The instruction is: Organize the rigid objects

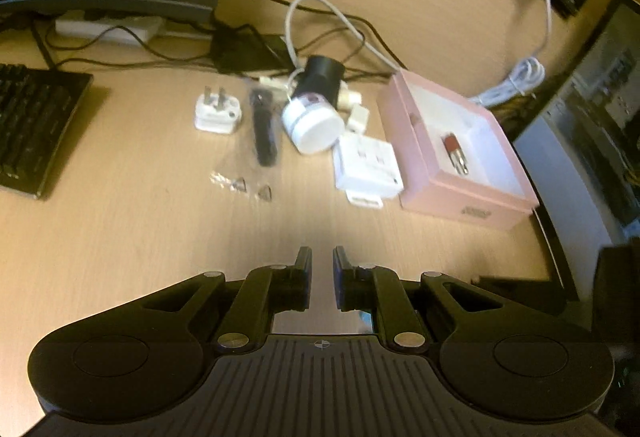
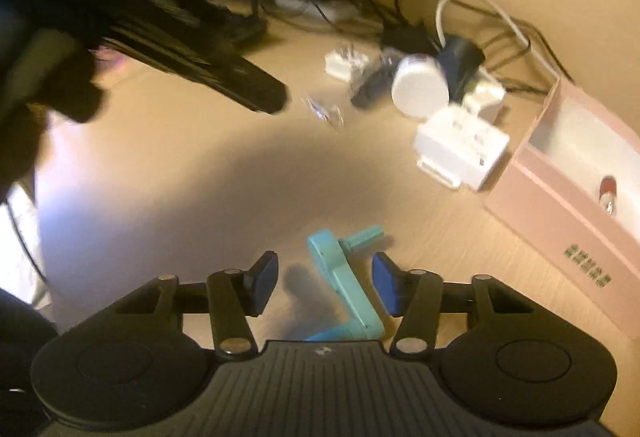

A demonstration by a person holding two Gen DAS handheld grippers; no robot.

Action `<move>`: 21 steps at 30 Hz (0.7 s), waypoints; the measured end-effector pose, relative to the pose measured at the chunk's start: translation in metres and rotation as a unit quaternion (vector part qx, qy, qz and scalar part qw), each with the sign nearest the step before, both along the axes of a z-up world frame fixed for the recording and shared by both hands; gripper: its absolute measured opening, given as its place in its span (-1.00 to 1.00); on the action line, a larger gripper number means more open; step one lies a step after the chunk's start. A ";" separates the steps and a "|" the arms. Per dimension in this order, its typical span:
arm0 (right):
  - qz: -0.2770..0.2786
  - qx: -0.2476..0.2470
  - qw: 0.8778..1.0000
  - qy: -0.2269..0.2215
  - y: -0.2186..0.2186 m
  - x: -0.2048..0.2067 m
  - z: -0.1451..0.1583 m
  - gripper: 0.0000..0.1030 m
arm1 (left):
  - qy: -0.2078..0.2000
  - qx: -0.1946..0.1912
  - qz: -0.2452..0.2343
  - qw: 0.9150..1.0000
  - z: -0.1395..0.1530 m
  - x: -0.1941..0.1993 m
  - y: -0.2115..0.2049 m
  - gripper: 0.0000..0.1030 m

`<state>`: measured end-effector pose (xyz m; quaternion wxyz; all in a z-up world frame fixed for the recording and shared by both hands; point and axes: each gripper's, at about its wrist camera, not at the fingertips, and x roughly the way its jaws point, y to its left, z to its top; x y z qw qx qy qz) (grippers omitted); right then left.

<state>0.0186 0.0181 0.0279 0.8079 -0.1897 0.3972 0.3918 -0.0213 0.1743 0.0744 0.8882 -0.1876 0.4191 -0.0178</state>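
Nearest the right wrist camera, the right gripper (image 2: 325,283) stands with its fingers apart, and the teal crank-shaped piece (image 2: 344,289) lies on the wooden desk (image 2: 180,173) between them, closer to the right-hand pad; neither pad appears to press on it. Its long axis runs roughly along the fingers, slanting slightly, with a short peg jutting sideways at the far end. The right hand is thus much the nearer to it, tilted steeply down at the desk, so closing around the bar looks like the coming move. The left gripper (image 1: 322,277) hovers over bare desk with its fingers nearly together and nothing between them, also angled downward. Farther off lies a cluster: a white travel adapter (image 1: 368,165), a white jar (image 1: 312,125) leaning on a black cylinder (image 1: 322,75), a black stick-like item (image 1: 263,129), and a white plug (image 1: 218,113). To the right sits the open pink box (image 1: 460,205), with a small red object (image 1: 454,149) inside.
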 end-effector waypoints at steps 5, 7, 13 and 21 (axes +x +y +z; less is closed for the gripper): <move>-0.041 -0.002 0.999 0.006 -0.005 0.001 0.001 -0.77 | 0.011 -0.007 -0.029 1.000 -0.011 0.001 -0.015 -0.76; -0.058 0.011 0.998 0.012 -0.016 0.000 0.008 -0.78 | 0.010 -0.009 -0.043 0.999 -0.012 0.004 -0.023 -0.76; -0.132 0.055 0.990 -0.011 -0.068 -0.004 0.057 -0.78 | 0.007 -0.018 -0.074 0.997 -0.018 0.008 -0.044 -0.76; -0.241 0.096 0.953 -0.156 -0.109 0.067 0.161 -0.78 | 0.006 -0.022 -0.088 0.996 -0.022 0.017 -0.054 -0.76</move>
